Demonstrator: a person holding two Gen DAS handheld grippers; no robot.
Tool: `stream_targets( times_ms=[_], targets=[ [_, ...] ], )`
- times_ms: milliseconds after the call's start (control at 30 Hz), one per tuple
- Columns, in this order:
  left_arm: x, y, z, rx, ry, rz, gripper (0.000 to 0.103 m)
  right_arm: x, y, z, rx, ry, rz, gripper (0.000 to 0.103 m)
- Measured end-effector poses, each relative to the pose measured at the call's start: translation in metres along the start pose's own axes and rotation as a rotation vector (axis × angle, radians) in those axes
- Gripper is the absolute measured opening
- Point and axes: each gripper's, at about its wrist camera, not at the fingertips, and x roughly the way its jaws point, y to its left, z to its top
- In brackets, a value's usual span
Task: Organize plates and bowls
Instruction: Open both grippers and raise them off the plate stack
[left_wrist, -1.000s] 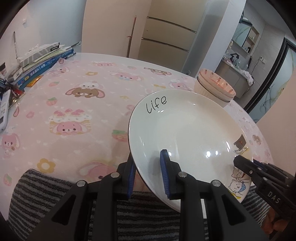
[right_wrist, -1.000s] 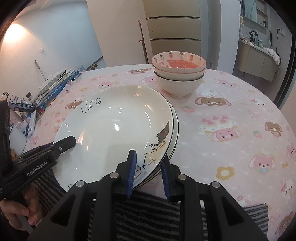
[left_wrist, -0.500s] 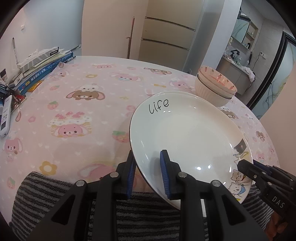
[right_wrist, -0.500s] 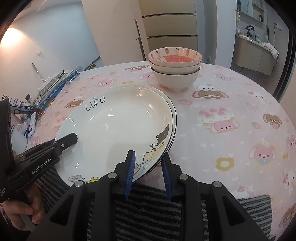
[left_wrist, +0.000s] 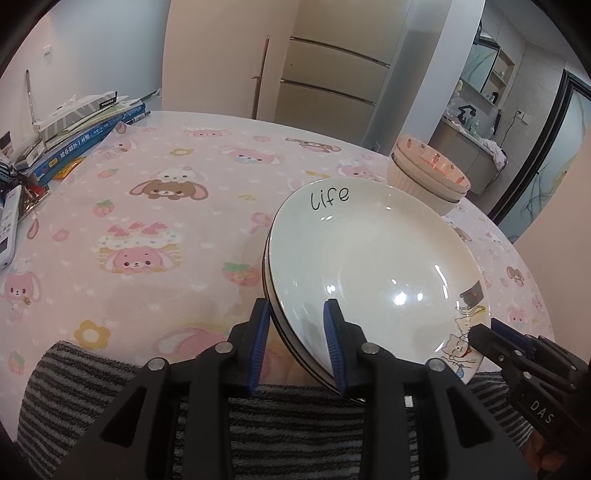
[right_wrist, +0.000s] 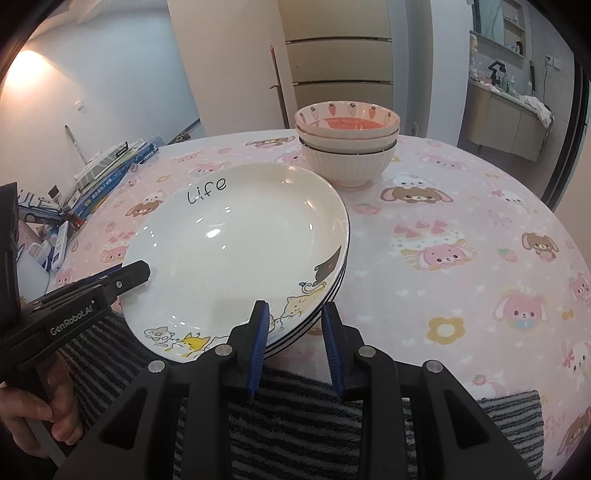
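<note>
A stack of white ceramic plates (right_wrist: 240, 243), the top one lettered "Life" and printed with cartoon cats, is seen at the centre of the right wrist frame on the pink cartoon-print desk (right_wrist: 461, 221), its near edge over a grey striped cloth (right_wrist: 295, 413). The stack's rim is straddled by the parted fingers of the left gripper (left_wrist: 297, 345) and of the right gripper (right_wrist: 295, 341), neither visibly clamped. Three nested strawberry-patterned ceramic bowls (right_wrist: 347, 144) are shown just behind the plates, towards the top centre.
</note>
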Motion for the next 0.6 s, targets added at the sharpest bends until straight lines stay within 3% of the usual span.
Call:
stream_targets(
  times_ms=[133,200,233,267,367,400,433,467,533,600],
  targets=[
    [-0.009,-0.008,-0.001,0.039,-0.055,-0.004,0.039,-0.011,-0.006,-0.002,0.010,-0.097,-0.035,0.032],
    [-0.016,-0.014,-0.001,0.065,-0.094,0.001,0.040,-0.016,-0.011,-0.001,0.024,-0.131,-0.035,0.041],
    [-0.021,-0.016,-0.002,0.079,-0.123,-0.001,0.043,-0.020,-0.014,-0.001,0.033,-0.157,-0.040,0.051],
    [-0.026,-0.019,-0.002,0.090,-0.150,0.000,0.046,-0.024,-0.016,-0.001,0.036,-0.181,-0.050,0.053],
    [-0.042,-0.023,-0.003,0.120,-0.257,-0.008,0.063,-0.038,-0.017,0.001,0.021,-0.272,-0.100,0.054],
    [-0.048,-0.025,-0.004,0.129,-0.296,-0.015,0.074,-0.042,-0.018,0.001,0.019,-0.299,-0.110,0.054],
    [-0.054,-0.025,-0.005,0.137,-0.337,-0.021,0.083,-0.048,-0.018,0.001,0.018,-0.337,-0.120,0.059],
    [-0.061,-0.027,-0.006,0.147,-0.384,-0.026,0.087,-0.053,-0.019,0.001,0.020,-0.368,-0.124,0.070],
    [-0.074,-0.029,-0.009,0.165,-0.473,-0.026,0.103,-0.064,-0.022,-0.001,0.033,-0.445,-0.127,0.085],
    [-0.083,-0.031,-0.012,0.180,-0.539,-0.021,0.103,-0.073,-0.025,-0.004,0.043,-0.504,-0.112,0.087]
  ],
)
